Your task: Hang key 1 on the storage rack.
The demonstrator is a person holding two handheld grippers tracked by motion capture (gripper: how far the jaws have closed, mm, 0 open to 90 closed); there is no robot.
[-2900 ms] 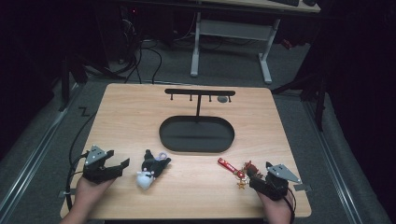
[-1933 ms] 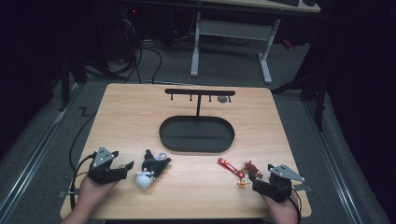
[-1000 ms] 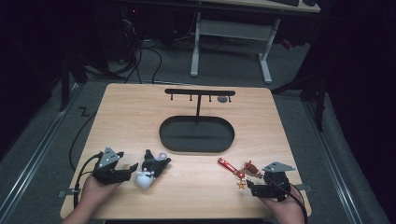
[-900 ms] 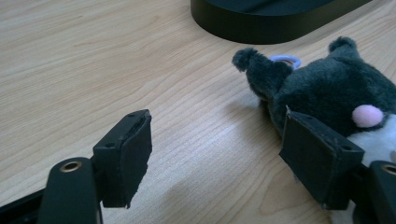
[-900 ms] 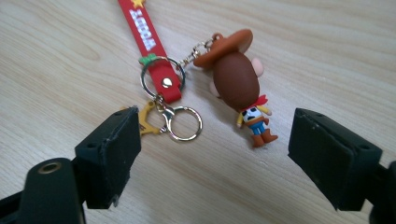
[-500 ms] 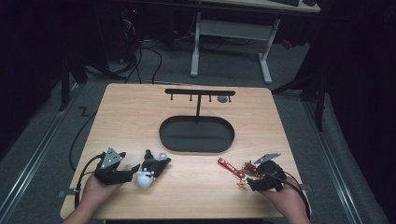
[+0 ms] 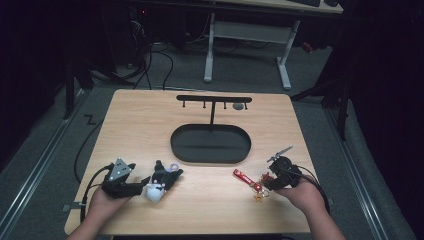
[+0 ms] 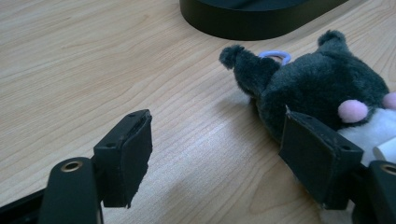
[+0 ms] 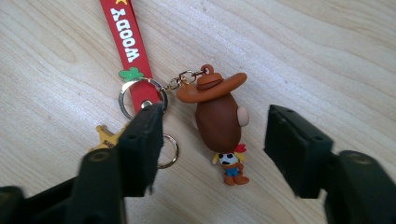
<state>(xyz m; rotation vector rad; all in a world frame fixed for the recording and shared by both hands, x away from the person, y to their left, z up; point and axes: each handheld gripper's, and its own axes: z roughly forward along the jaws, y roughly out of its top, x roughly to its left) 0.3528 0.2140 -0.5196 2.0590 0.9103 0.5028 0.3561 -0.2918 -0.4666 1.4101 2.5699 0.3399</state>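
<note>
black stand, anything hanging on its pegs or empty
Empty, as far as the high view shows: the black stand has bare pegs under its crossbar. The plush toy and the cowboy keychain both lie on the table.

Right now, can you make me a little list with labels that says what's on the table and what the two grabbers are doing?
table: wooden table
stand: black hanger stand on an oval base, hooks bare
left gripper: left gripper open beside the plush toy, one pad against it
right gripper: right gripper over the cowboy keychain, jaws just closing, figure between them, not pinched yet
strap: red strap flat on the wood
</note>
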